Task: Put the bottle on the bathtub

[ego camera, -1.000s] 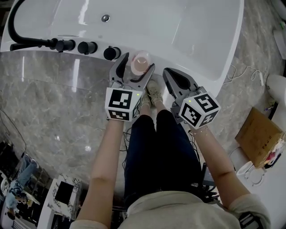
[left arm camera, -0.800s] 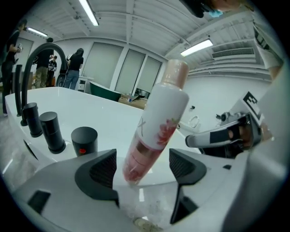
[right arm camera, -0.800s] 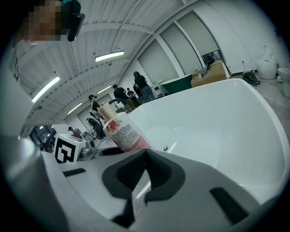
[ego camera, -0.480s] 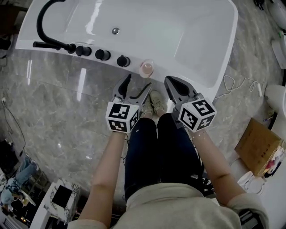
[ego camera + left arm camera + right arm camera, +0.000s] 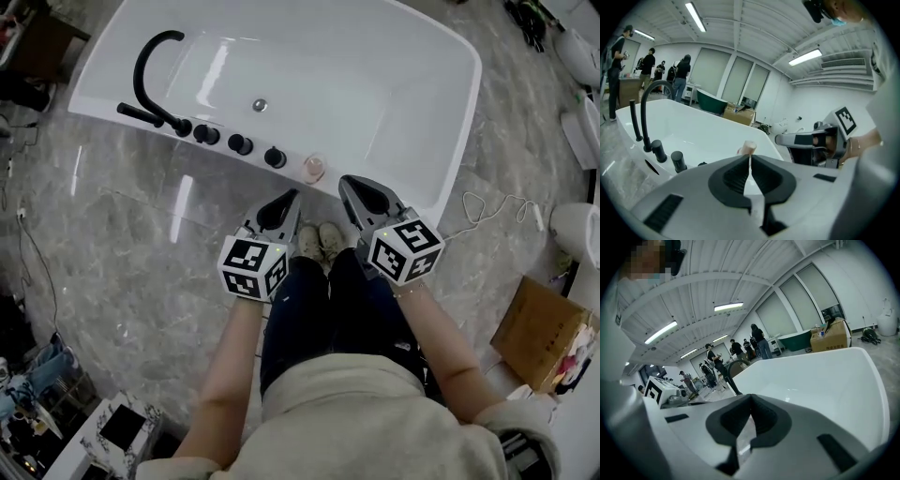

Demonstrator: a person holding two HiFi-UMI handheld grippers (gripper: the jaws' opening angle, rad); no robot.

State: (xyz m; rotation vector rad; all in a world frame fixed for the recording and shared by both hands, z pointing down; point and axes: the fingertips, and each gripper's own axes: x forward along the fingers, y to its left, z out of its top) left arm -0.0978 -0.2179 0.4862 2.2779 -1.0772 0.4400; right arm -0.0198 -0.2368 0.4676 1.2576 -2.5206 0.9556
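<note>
A small pinkish bottle stands upright on the near rim of the white bathtub, just right of the black knobs. In the left gripper view the bottle shows just beyond the jaw tips, apart from them. My left gripper is shut and empty, held a little short of the rim and to the bottle's lower left. My right gripper is also shut and empty, beside the rim to the bottle's right. The right gripper view shows only the bathtub past the closed jaws.
A curved black faucet and a row of black knobs sit on the rim left of the bottle. The person's shoes stand on the marble floor below the tub. A white cable and a cardboard box lie at the right.
The left gripper's jaws were open around the bottle a second ago; they have let go, drawn back and shut. The bottle stays on the rim. Both grippers sit farther from the tub.
</note>
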